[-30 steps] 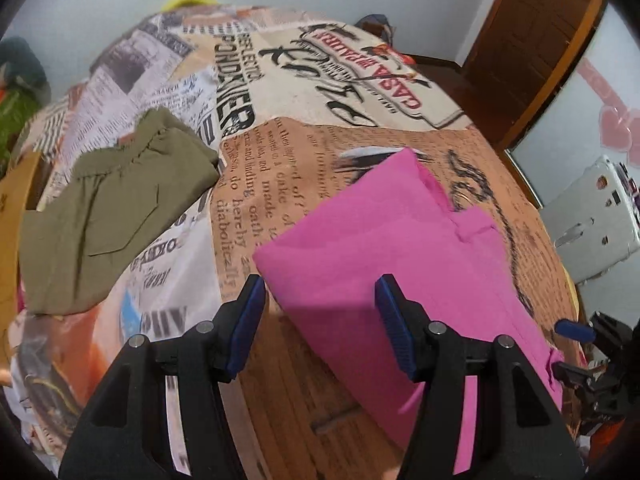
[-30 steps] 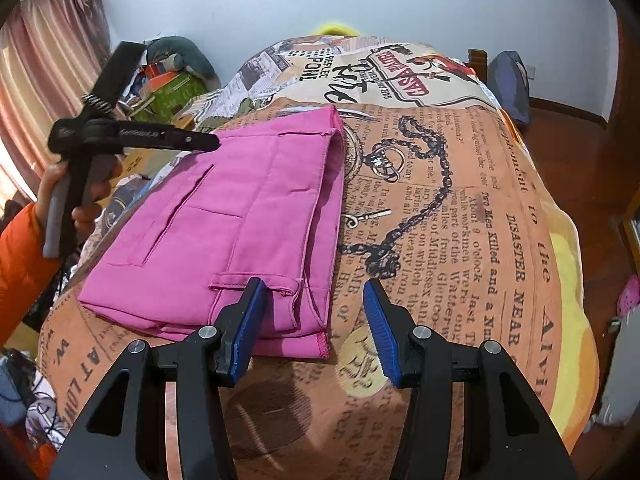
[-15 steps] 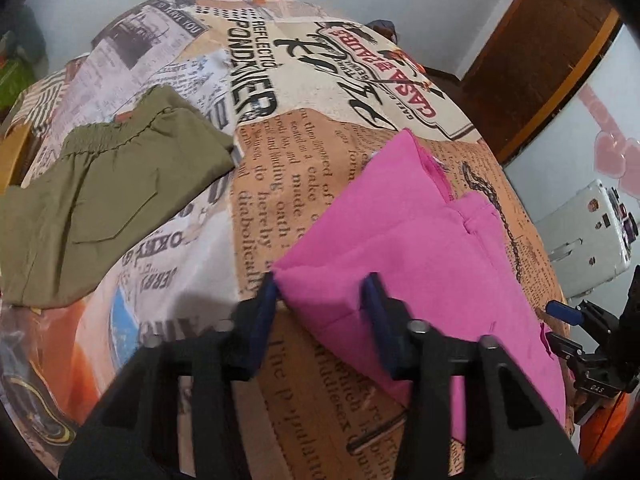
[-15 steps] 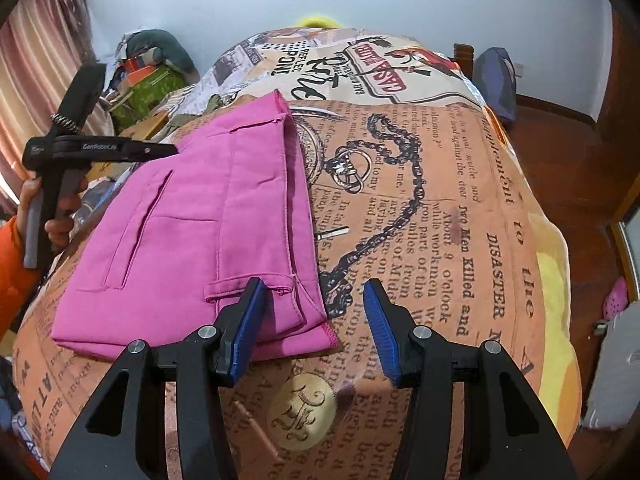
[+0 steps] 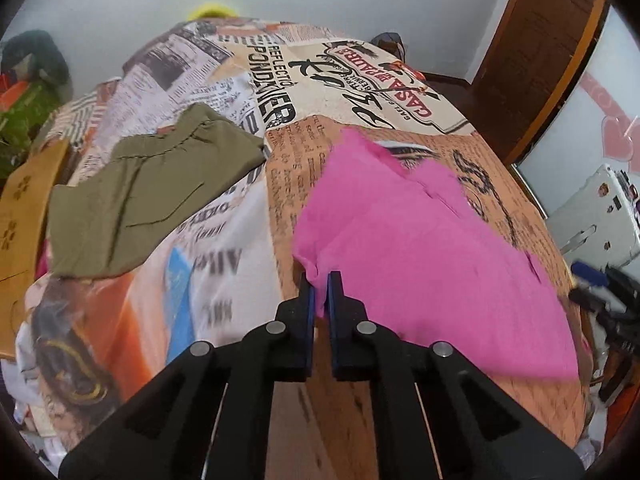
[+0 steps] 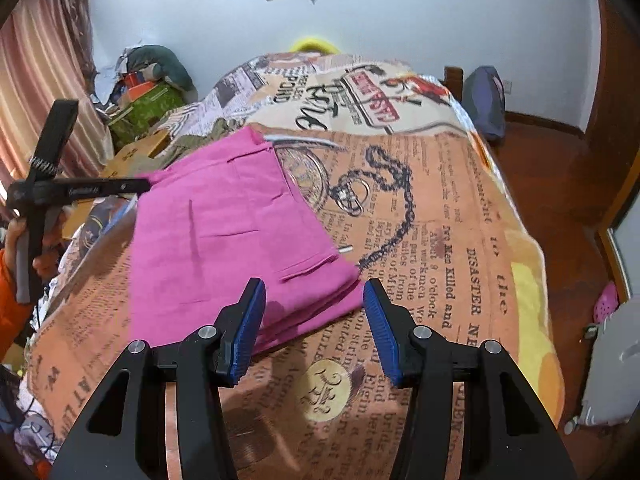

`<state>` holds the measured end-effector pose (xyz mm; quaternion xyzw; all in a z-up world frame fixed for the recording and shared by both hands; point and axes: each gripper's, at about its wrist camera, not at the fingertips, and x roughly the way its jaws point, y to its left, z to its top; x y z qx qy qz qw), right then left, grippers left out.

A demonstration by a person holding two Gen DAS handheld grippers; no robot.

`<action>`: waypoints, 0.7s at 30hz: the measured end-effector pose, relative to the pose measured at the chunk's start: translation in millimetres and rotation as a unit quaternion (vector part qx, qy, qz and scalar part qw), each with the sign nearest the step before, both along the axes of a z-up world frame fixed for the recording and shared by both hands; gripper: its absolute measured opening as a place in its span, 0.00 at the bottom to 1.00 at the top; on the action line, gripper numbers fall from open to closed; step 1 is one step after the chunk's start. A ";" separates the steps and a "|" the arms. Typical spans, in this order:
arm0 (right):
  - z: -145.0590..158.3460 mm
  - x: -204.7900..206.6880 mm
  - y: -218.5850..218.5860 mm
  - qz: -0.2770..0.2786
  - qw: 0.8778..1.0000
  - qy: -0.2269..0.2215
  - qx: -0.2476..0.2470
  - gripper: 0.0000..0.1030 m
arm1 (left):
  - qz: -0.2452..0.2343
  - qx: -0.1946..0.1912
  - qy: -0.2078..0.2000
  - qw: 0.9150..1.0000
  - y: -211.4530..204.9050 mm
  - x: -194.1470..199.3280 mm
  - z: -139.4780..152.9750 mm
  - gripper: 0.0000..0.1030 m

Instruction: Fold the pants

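Folded pink pants [image 5: 420, 240] lie on the newspaper-print bedspread [image 5: 360, 80]. My left gripper [image 5: 319, 284] is shut on the near left corner of the pink pants. In the right wrist view the pink pants [image 6: 232, 232] spread across the bed's middle. My right gripper [image 6: 314, 300] is open, its blue pads either side of the pants' near right corner, a little above it. The left gripper [image 6: 144, 185] shows there at the pants' far left corner, held by a hand in an orange sleeve.
Folded olive-green pants [image 5: 140, 196] lie on the bed to the left. A brown cardboard box [image 5: 20, 208] sits beyond the bed's left edge. A white appliance [image 5: 600, 216] and a wooden door [image 5: 552, 40] are on the right. Clutter [image 6: 148, 92] is piled near the curtain.
My left gripper closed on the corner of the pink pants. My right gripper moved left toward the pants' near right corner and stayed open.
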<state>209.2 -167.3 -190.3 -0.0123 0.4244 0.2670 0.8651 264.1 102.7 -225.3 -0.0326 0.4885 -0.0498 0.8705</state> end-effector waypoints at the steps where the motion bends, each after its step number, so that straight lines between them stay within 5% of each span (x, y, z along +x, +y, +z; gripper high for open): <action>1: 2.3 -1.6 0.9 0.001 1.000 -0.003 0.000 0.46 | 0.001 0.003 -0.002 1.000 -0.8 -6.7 1.9 0.05; 13: 17.0 -17.9 15.5 0.024 0.999 -0.024 -0.003 0.46 | 0.017 -0.026 -0.018 0.999 -4.0 -95.1 13.4 0.04; 21: 11.5 -16.1 26.1 0.039 0.999 -0.022 -0.008 0.46 | 0.047 0.027 0.001 0.999 11.6 -115.7 1.6 0.03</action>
